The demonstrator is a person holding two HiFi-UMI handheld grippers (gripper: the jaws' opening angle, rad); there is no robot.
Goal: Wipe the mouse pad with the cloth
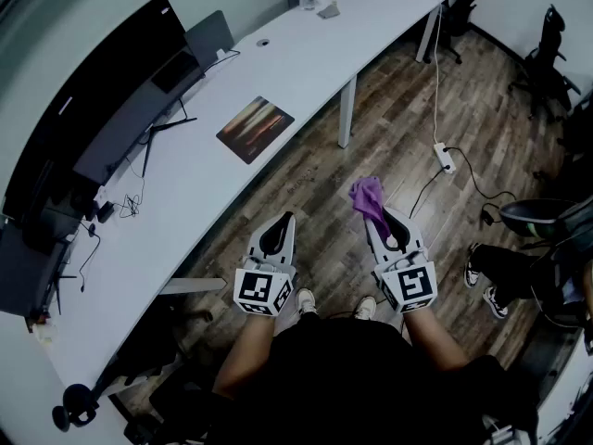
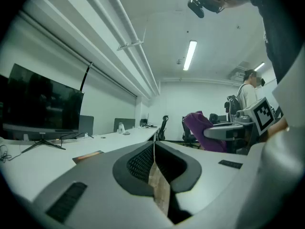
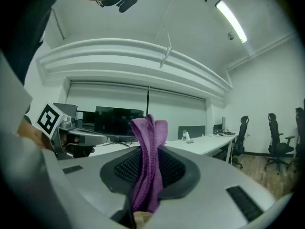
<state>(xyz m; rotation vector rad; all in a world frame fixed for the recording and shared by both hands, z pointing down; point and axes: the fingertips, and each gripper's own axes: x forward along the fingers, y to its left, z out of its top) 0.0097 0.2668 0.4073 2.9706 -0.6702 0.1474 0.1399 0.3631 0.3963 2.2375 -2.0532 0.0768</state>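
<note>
Purple cloth [image 3: 150, 133] is pinched between the right tongs [image 3: 147, 168], and its loose end sticks up past the tips in a bunched fold. Gripped low like that, it leaves plenty of free fabric to drag over a surface. The left tongs [image 2: 153, 162] are pressed together with nothing between them, probably idle, since one tool is enough for wiping.

Both are held level and side by side near the person's waist, above the wooden floor [image 1: 389, 128]. The person stands back from the long white counter [image 1: 306, 54], which runs along the left and curves off to the far right.

The mouse pad [image 1: 255, 129] lies flat close to the counter's right edge, far and to the left of the tongs. Bare surface surrounds it, so it looks easy to reach once the person steps in. A dark monitor [image 1: 93, 82] stands further left against the wall.

By my reading the wiping has not begun: the cloth is in hand, but the pad is untouched and well apart from it. The next move calls for walking up and lowering the cloth flat onto the pad.
</note>
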